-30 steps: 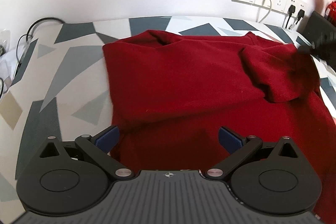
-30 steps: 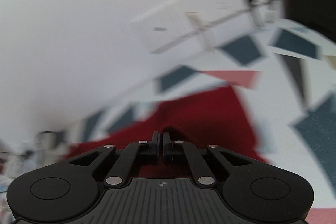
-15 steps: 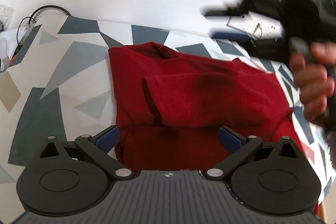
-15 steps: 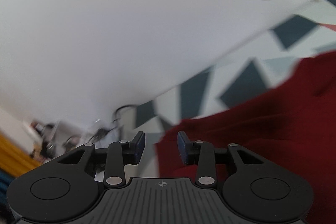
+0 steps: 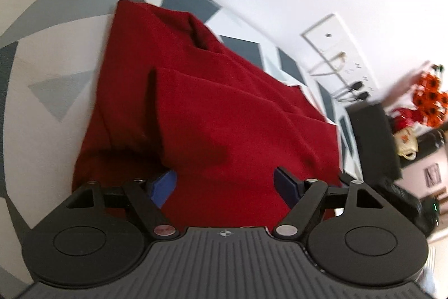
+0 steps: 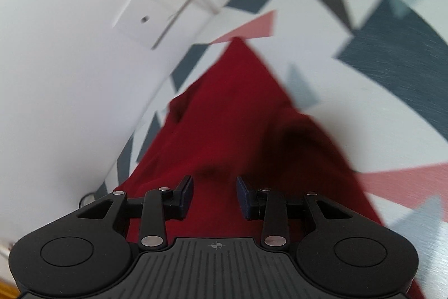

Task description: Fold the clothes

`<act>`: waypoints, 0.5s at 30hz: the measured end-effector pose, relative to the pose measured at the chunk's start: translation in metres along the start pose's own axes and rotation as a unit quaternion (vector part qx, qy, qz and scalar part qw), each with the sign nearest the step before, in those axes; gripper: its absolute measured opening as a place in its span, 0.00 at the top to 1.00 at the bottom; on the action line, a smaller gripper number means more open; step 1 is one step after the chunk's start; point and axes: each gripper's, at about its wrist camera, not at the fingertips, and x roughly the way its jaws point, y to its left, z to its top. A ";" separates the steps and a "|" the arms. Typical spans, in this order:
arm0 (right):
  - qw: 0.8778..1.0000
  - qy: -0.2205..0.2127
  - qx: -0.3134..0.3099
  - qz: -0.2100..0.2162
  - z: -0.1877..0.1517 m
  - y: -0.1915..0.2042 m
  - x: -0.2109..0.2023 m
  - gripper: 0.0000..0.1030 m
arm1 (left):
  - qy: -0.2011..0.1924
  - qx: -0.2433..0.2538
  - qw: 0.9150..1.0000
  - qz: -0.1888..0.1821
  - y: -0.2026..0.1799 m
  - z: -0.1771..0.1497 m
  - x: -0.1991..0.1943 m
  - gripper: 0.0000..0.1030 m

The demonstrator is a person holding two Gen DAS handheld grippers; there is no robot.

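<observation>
**Folding status: sleeve now laid across the body**

Lying on the patterned cloth (image 5: 50,27), the red garment (image 5: 212,114) spreads between both grippers. One second ago its right portion sat bunched near the wall; I now see it folded flat over the middle. My left gripper (image 5: 225,182) is closing, blue pads apart over the fabric, nothing clamped. My right gripper (image 6: 215,194), earlier fully together, now stands partly apart above the garment (image 6: 224,108).
</observation>
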 end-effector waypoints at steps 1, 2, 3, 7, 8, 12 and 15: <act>1.000 -0.004 0.004 -0.003 0.001 -0.005 -0.004 0.68 | 0.004 -0.006 1.000 0.006 0.002 0.001 0.003 0.51; 1.000 -0.007 0.000 -0.006 0.002 -0.006 -0.005 0.68 | 0.001 -0.014 1.000 0.008 0.005 0.002 0.005 0.59; 1.000 -0.011 -0.004 -0.010 0.004 -0.007 -0.007 0.68 | -0.002 -0.023 1.000 0.010 0.008 0.002 0.005 0.67; 0.997 -0.019 -0.077 -0.019 0.009 0.012 -0.006 0.68 | -0.022 -0.026 0.999 0.024 0.009 0.004 0.000 0.95; 0.994 -0.018 -0.107 -0.022 0.009 0.021 -0.002 0.68 | -0.027 -0.019 0.999 0.027 0.006 0.004 -0.002 0.95; 0.966 -0.019 -0.253 -0.048 0.004 0.071 0.033 0.68 | -0.039 0.026 0.998 0.043 -0.013 -0.001 -0.011 0.95; 0.932 -0.029 -0.356 -0.069 -0.002 0.102 0.059 0.66 | -0.045 0.053 0.996 0.055 -0.024 -0.003 -0.016 0.95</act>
